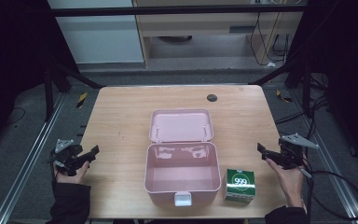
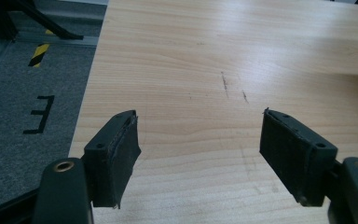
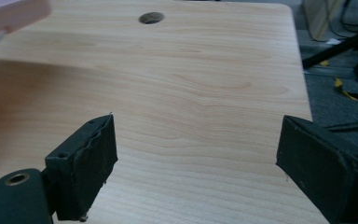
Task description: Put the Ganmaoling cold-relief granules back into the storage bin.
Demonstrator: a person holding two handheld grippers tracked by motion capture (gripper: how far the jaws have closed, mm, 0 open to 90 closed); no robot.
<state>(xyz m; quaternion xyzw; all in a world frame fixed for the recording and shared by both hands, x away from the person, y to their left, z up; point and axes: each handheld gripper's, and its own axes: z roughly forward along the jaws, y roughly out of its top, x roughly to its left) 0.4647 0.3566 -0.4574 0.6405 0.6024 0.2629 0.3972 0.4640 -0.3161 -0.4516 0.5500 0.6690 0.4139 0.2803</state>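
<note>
A: High view first, bottom edge: a pink box (image 1: pixel 182 179) stands with its lid (image 1: pixel 181 125) swung back flat on the table (image 1: pixel 121 116), white latch (image 1: pixel 182 199) facing the lower edge. Its inside looks bare

B: And to the right of it?

A: A small green carton (image 1: pixel 239 185) marked 999, just beside the box's lower right corner, upright on the wood. The right gripper (image 1: pixel 264 150) hangs at the right edge of the frame, near the carton but apart from it, in a hand (image 1: pixel 289 179) coming up from the bottom. The left gripper (image 1: pixel 92 151) sits at lower left, over the table's left edge, well apart from the box

B: Left gripper view?

A: Two black jaws rise from the bottom, standing wide apart with bare wood between them, a few dark scuff marks (image 2: pixel 233 88) above. Grey floor with a black-and-yellow strip (image 2: pixel 40 54) at upper left

B: Right gripper view?

A: Jaws spread wide too, holding nothing, bare wood between. A round dark hole (image 3: pixel 151 17) in the tabletop at top centre, a blurred pink edge of the box at upper left
</note>
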